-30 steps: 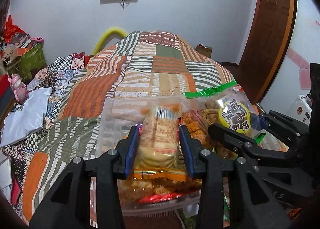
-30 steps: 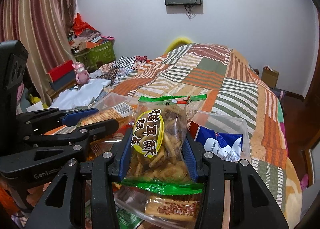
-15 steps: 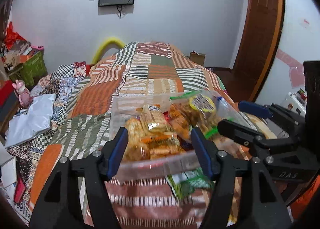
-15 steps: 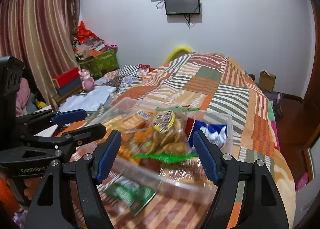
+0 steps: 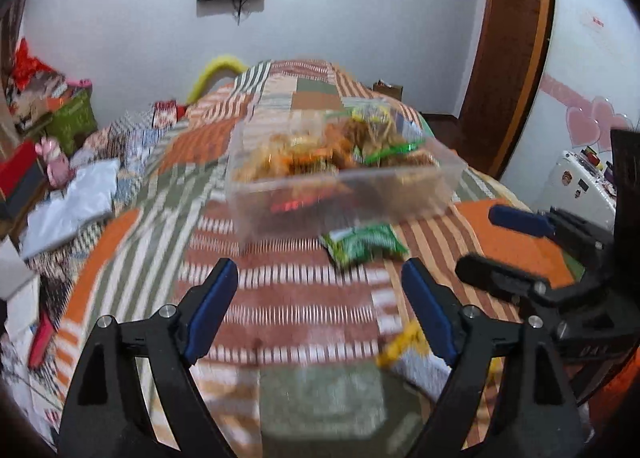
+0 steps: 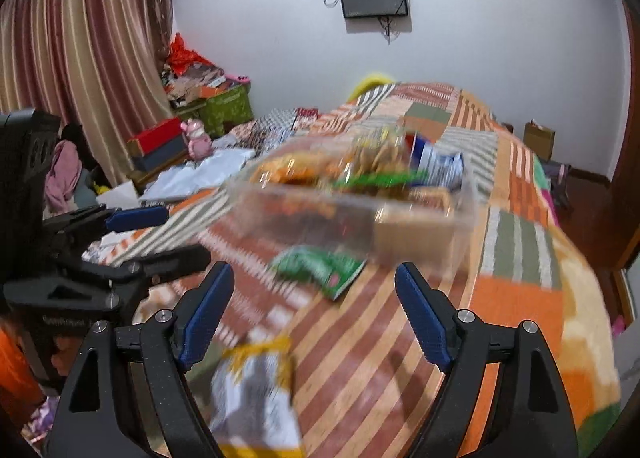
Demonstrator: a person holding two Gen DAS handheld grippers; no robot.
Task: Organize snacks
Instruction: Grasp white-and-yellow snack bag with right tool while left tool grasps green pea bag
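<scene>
**Two Packets Left Outside the Tub**

I held both tools empty over the striped patchwork bedspread [image 5: 304, 298]; my left gripper [image 5: 320, 310] stood with its blue pads spread wide at the bottom of its frame, gripping nothing; my right gripper [image 6: 316, 314] was likewise agape with nothing between its fingers; in the left view it showed again at the right edge, also spread.

The clear rectangular plastic tub [image 5: 344, 193] sat in the middle of the left frame, heaped with blurred orange and brown snack bags, a green-edged one [image 5: 390, 149] at its upper right; in the right view a blue-and-white packet [image 6: 436, 163] lay at the tub's far right corner.

Two things lay outside it: a green foil snack packet [image 5: 362, 244], just below the tub's front wall and perhaps touching it, though the blur kept me from being sure; and a yellow-and-white crinkled packet [image 6: 256, 390] at the bottom of the right frame, between my right fingers and nearer the camera.

I judged the work mostly done, with those strays left to gather; the sound way, to my mind, was to take the yellow-and-white one with the right tool, pinching it by a flat edge rather than the puffed middle, and to set it low into the tub's emptier side, so the heap would not spill; the green one suited either tool.
</scene>
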